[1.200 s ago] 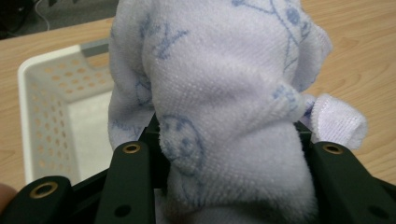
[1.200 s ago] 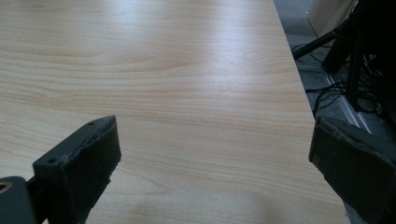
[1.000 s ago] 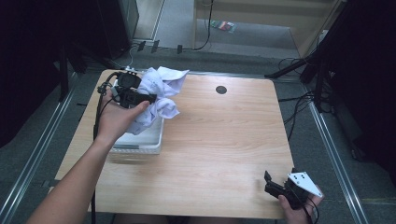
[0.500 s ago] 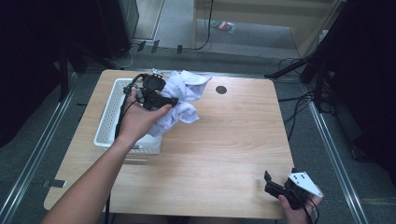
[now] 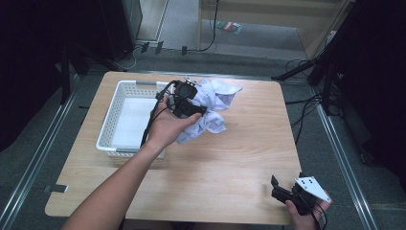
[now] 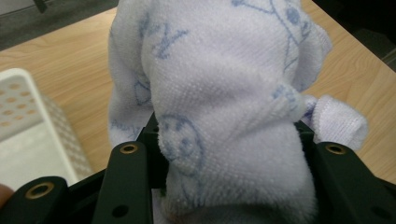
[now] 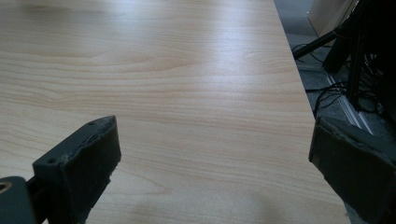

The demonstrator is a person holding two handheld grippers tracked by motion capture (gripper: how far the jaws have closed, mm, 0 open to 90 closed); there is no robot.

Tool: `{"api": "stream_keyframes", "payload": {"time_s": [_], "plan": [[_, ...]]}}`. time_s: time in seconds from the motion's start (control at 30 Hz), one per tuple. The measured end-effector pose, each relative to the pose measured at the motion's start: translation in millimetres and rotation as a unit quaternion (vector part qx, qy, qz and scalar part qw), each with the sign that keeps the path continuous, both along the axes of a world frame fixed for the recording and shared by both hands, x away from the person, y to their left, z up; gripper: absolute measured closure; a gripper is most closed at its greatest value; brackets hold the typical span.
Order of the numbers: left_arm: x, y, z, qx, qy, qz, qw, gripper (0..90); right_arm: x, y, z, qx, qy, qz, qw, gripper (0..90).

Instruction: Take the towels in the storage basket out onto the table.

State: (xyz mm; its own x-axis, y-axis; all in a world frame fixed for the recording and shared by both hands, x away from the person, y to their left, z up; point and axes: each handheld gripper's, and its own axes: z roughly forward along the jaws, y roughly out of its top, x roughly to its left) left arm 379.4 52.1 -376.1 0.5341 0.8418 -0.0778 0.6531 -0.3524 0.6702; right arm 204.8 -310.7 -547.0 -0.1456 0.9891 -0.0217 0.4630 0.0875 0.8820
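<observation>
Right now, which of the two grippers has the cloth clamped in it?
The left gripper, over the table beside the white basket, clamps the white cloth. The right gripper sits open near the table's front edge.

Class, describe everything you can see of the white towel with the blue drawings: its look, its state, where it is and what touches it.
The white terry-cloth towel with pale blue line drawings, one a smiling face, looks soft and looped. It is crumpled into a loose bunch, not folded. The left tool is shut on it, its black jaws pressing both sides, and the bunch hangs over the wooden table, just right of the white perforated plastic basket. Whether its lowest fold rests on the tabletop cannot be told.
</observation>
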Motion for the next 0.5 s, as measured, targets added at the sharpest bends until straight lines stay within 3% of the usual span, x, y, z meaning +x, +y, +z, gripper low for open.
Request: {"api": "stream_keyframes", "payload": {"time_s": [0.37, 0.5], "plan": [[6.1, -30.9, -38.0, -0.008, 0.03, -0.017, 0.9994, 50.1, 0.0, -0.2, 0.1, 0.001, 0.0, 0.0, 1.0, 2.2], [7.1, -40.1, -54.5, -0.002, 0.039, -0.015, 0.9991, 49.3, 0.0, -0.2, 0.0, 0.0, 0.0, 0.0, 1.0, 2.2]]}}
